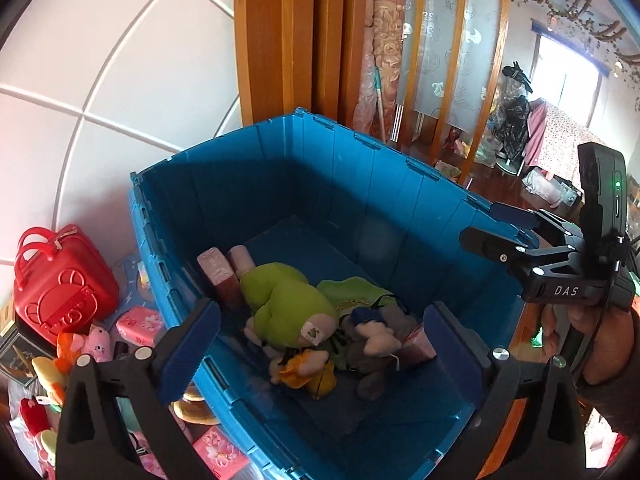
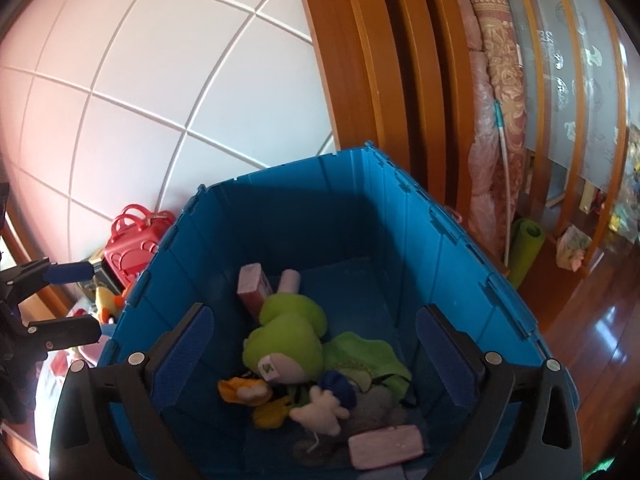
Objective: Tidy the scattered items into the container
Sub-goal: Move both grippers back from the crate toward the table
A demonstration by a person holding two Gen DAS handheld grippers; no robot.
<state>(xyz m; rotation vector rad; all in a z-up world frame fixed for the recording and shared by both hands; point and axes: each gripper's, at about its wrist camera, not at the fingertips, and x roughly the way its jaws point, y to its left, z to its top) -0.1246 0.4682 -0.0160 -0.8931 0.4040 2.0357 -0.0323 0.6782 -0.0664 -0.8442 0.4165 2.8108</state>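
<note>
The blue plastic container [image 1: 320, 168] [image 2: 320, 200] stands open below both grippers. Inside lie a green plush toy [image 1: 288, 300] [image 2: 288, 340], a yellow plush [image 1: 304, 368] [image 2: 248, 392], a grey and white plush [image 1: 376, 340] [image 2: 320, 408], an upright pink box [image 1: 218, 272] [image 2: 252, 284] and a flat pink packet [image 2: 386, 446]. My left gripper [image 1: 316, 348] [image 2: 76, 300] hangs over the near left rim, jaws wide, nothing between them. My right gripper [image 2: 312, 356] [image 1: 496, 230] hovers over the bin's right side, also open and empty.
Left of the bin on the floor sit a red toy suitcase [image 1: 60, 288] [image 2: 132, 240], pink packets [image 1: 138, 324] and several small plush toys [image 1: 96, 344]. A tiled wall and wooden door frame [image 1: 280, 40] stand behind. Rolled mats [image 2: 496, 120] lean at the right.
</note>
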